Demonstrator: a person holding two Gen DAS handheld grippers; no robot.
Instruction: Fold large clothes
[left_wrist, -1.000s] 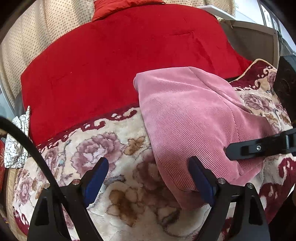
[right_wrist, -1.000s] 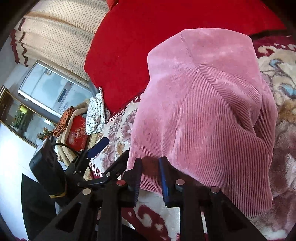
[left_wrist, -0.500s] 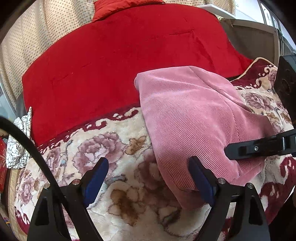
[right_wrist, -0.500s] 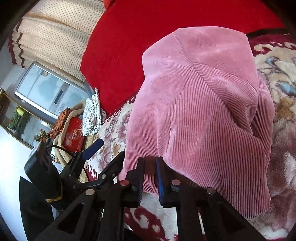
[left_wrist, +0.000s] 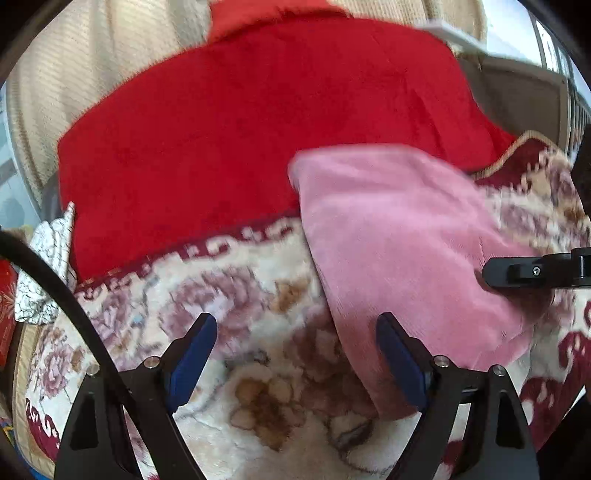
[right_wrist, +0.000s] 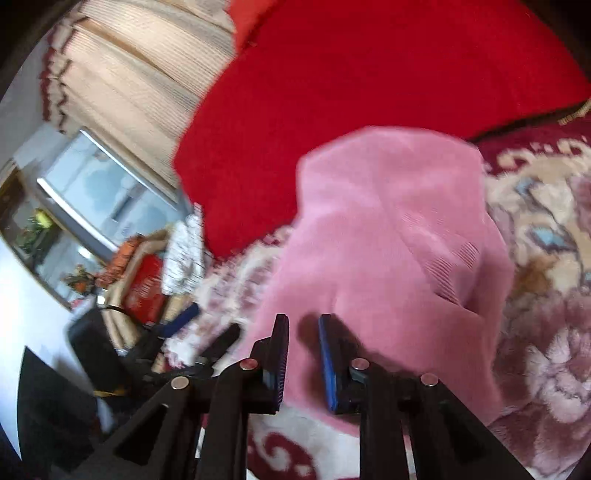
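Nearest in the left wrist view, the left gripper (left_wrist: 295, 354) stands wide apart and released, its blue pads (left_wrist: 192, 354) hovering over the floral blanket (left_wrist: 229, 302); the right-hand pad lies just beside the near edge of the pink corduroy garment (left_wrist: 399, 240), with nothing clasped between the fingers. In the right wrist view, the right gripper (right_wrist: 301, 362) shows a narrow gap, its jaws opening, with the garment's (right_wrist: 388, 258) near hem between the pads (right_wrist: 328, 365); whether the pads press on the cloth cannot be told through the blur. The same tool enters the left wrist view from the right edge as a black finger (left_wrist: 517, 271) lying on the garment. The garment is folded into a compact bundle resting on the blanket, its far edge overlapping a red quilt (left_wrist: 258, 122) that covers the area behind. Left of the quilt lies a white patterned cloth (left_wrist: 48, 266). Farthest back hangs a beige dotted curtain (right_wrist: 147, 74) beside a window (right_wrist: 96, 192).
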